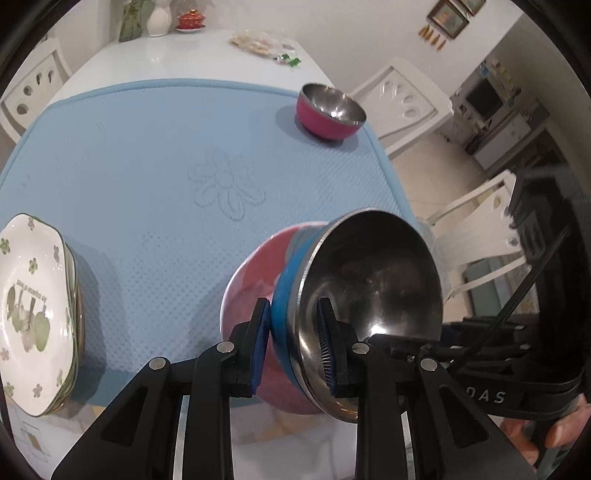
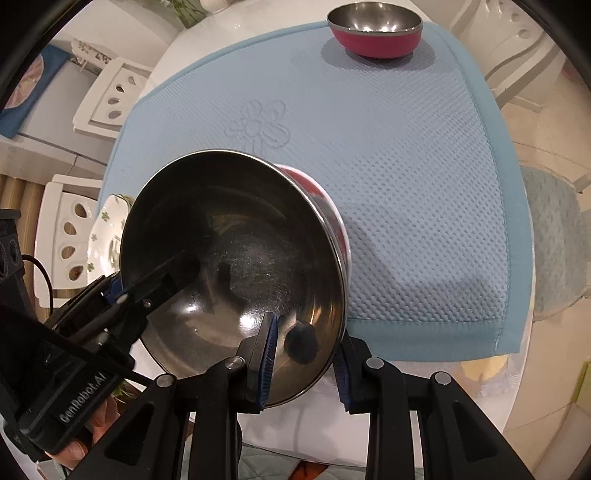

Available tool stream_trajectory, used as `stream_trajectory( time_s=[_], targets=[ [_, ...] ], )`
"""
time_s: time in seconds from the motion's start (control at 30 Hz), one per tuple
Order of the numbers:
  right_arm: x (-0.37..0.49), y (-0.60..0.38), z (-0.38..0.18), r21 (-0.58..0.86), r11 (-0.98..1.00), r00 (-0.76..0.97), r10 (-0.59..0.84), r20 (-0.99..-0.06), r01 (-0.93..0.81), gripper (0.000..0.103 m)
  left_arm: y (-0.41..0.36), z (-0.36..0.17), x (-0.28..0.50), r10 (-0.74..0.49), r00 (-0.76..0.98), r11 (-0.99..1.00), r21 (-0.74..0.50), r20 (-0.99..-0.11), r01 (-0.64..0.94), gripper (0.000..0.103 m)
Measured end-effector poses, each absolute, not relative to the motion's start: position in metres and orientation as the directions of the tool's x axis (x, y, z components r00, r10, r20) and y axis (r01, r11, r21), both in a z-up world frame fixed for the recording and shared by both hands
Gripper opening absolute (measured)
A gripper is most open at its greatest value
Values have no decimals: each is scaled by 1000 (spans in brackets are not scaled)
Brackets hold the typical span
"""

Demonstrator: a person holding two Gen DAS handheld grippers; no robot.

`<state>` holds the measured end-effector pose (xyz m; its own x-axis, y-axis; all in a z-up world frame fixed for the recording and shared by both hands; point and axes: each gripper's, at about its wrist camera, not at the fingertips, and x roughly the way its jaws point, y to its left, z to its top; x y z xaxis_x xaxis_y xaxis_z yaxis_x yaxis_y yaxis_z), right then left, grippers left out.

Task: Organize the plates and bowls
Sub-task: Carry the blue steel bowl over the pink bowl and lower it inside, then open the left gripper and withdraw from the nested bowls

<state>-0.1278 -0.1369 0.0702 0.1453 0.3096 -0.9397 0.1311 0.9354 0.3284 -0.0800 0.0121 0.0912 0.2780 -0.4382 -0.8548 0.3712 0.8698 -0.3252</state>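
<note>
– What lies under everything?
– A pale blue textured mat [image 1: 155,155] with an embossed flower [image 1: 227,186], mid-frame, on a glossy white table [image 1: 177,55].
– Upper left?
– A white ceramic vase [image 1: 159,18]; white chairs [image 1: 404,103] upper right.

- Left wrist view: looked steeply down along its fingers, close above the blue mat [image 1: 147,177], plates [image 1: 33,314] at left.
- Right wrist view: looked steeply down from the near edge, very close to a steel bowl [image 2: 236,266].
- Shared: mat, far pink bowl [image 1: 328,110] [image 2: 375,27], plates [image 2: 107,236], white chairs.
</note>
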Motion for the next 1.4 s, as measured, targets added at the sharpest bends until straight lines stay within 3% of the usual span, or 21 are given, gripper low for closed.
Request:
stream_trajectory(
  time_s=[0.23,0.37,0.6,0.9,1.4],
  targets=[
    [-125,-137,64,313,941,122,299,-947,128,28,6,82,-82,-389,264,884,-276,-883,376,21],
    [-128,-138,64,321,939,121,307,-944,123,28,8,86,-81,-330,295,903,-209,-897,376,28],
    [-132,-141,76,332,939,157,315,-936,93,28,38,101,-75,-333,358,923,-222,-873,315,31],
    [-131,-139,74,345,935,149,330,-932,89,28,52,75,-77,-371,281,918,-305,-885,252,31],
    [-126,-143,78,373,925,157,358,-920,78,28,47,90,-71,-381,314,913,-299,-870,278,31]
  ],
)
